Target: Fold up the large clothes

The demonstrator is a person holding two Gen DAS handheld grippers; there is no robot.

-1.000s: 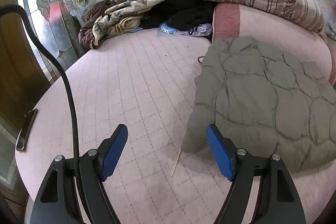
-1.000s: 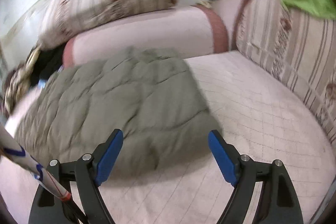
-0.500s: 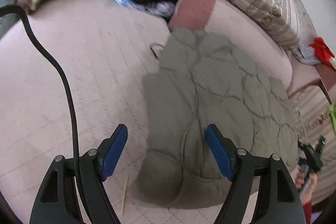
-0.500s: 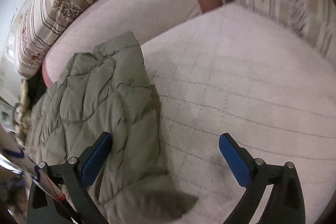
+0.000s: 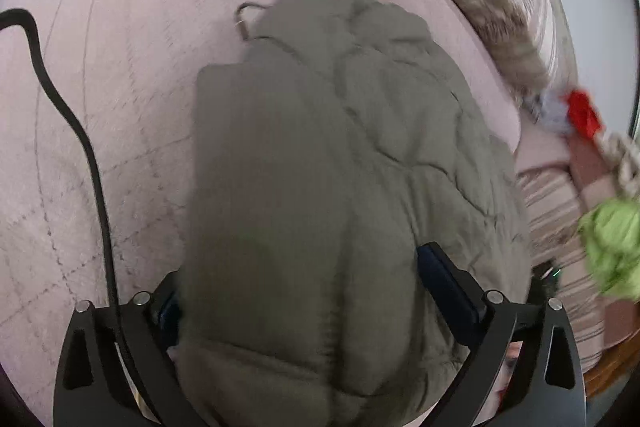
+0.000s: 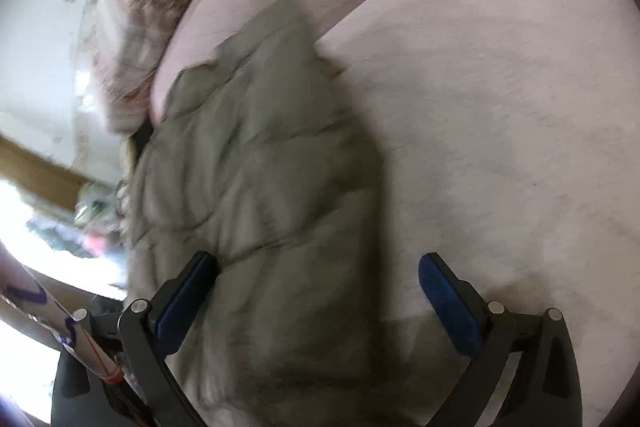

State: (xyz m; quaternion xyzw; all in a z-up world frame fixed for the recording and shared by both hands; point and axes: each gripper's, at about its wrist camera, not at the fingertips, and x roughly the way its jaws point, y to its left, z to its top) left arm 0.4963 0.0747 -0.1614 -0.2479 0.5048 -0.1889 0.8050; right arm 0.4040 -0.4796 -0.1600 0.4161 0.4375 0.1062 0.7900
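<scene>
My left tool (image 5: 298, 311) has just been opening and stands wide, the grey-green quilted coat (image 5: 340, 167) bulging between its pads, not pinched. My right tool (image 6: 320, 303) gapes wide too, straddling the coat's edge on the pink bed (image 6: 500, 107). A black cable (image 5: 86, 155) crosses left; striped bolsters (image 5: 496, 11) and a green cloth (image 5: 612, 243) lie beyond.

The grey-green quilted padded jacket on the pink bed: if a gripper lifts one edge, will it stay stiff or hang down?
The grey-green quilted padded jacket will probably hang down: it lies in soft folds and puckers. Its puffy padding suggests it is light for its bulk. The thick edge may slide from the open left gripper unless pinched deeply.
</scene>
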